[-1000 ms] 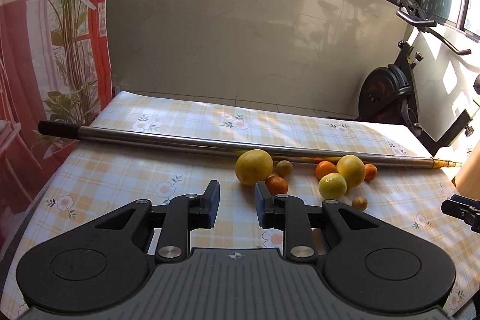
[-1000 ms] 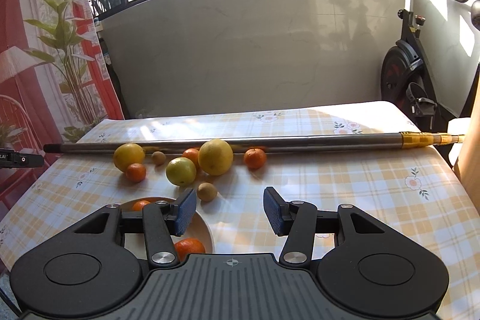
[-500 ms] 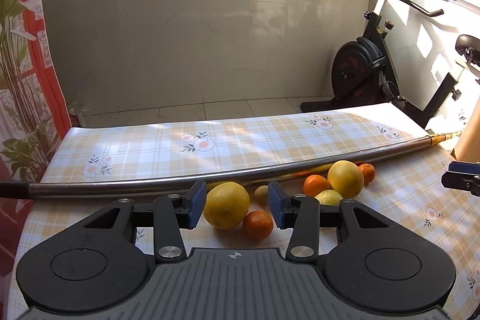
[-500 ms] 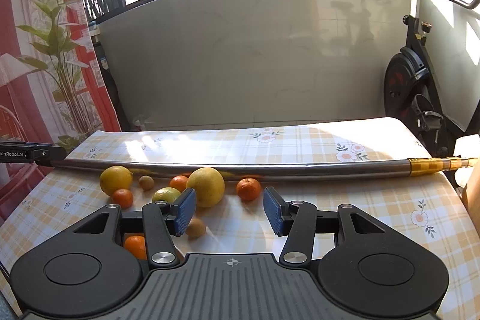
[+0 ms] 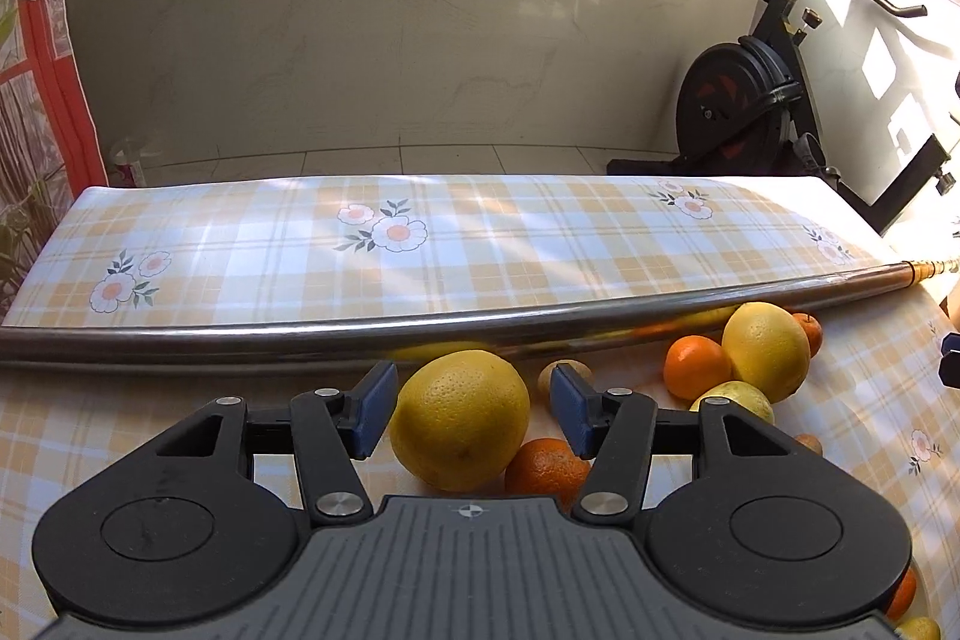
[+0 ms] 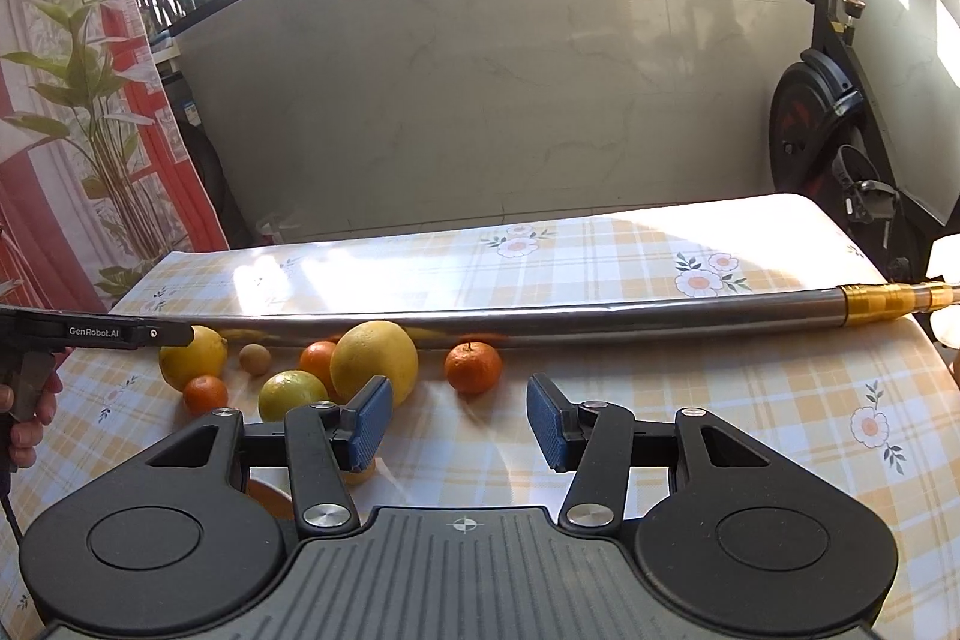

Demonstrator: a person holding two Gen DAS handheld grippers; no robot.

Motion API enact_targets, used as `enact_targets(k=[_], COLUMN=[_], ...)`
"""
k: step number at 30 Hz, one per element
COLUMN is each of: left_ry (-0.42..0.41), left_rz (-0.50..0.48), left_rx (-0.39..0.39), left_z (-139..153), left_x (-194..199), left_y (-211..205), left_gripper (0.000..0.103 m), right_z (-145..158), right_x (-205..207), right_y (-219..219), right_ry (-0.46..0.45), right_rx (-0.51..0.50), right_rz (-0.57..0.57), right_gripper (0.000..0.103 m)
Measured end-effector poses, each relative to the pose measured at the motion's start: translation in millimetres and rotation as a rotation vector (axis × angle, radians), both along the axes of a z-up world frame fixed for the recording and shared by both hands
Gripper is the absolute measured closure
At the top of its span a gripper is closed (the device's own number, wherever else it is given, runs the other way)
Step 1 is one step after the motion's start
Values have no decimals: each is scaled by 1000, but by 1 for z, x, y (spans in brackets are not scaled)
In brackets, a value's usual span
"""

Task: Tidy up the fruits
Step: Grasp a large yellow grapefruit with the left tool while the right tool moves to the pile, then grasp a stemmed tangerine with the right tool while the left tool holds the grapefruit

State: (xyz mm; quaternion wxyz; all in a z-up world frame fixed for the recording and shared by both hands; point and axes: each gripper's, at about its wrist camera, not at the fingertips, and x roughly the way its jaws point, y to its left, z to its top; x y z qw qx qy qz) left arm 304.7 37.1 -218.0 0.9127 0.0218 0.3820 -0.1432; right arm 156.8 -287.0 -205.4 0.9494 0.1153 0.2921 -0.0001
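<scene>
I am on the picking step: my left claw (image 5: 474,409) has just been opening, and its jaws now stand apart around the big round yellow citrus fruit (image 5: 461,419), with no pad pressing on it as far as I can see. The fruit lies on the desk with the yellow checked flower cloth (image 5: 252,244), just before the long shiny metal pole (image 5: 360,334). A small orange mandarin (image 5: 547,466) touches it on the right side. My right claw (image 6: 459,427) hovers with jaws apart and nothing between them.

Next I judge the left claw must go a little forward and close. The pole behind leaves little room, and the right pad may push the mandarin. The desk beyond the pole is free.
</scene>
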Motion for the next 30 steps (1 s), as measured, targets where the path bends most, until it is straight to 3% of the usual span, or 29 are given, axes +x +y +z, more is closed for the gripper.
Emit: enact_targets(k=[6, 15, 24, 30], left_ry=[32, 72, 34, -13], left_rz=[6, 27, 78, 111], left_rx=[31, 14, 46, 13], left_z=[-13, -24, -25, -13], left_x=[8, 16, 6, -13], left_y=[-2, -1, 4, 24], left_gripper=[43, 43, 44, 44], right_z=[-7, -11, -22, -30], right_x=[4, 2, 9, 20], right_y=[-5, -8, -15, -20], right_ry=[12, 24, 63, 81], right_rx=[25, 37, 54, 18], right_rz=[-6, -15, -13, -1], right_gripper=[56, 56, 56, 56])
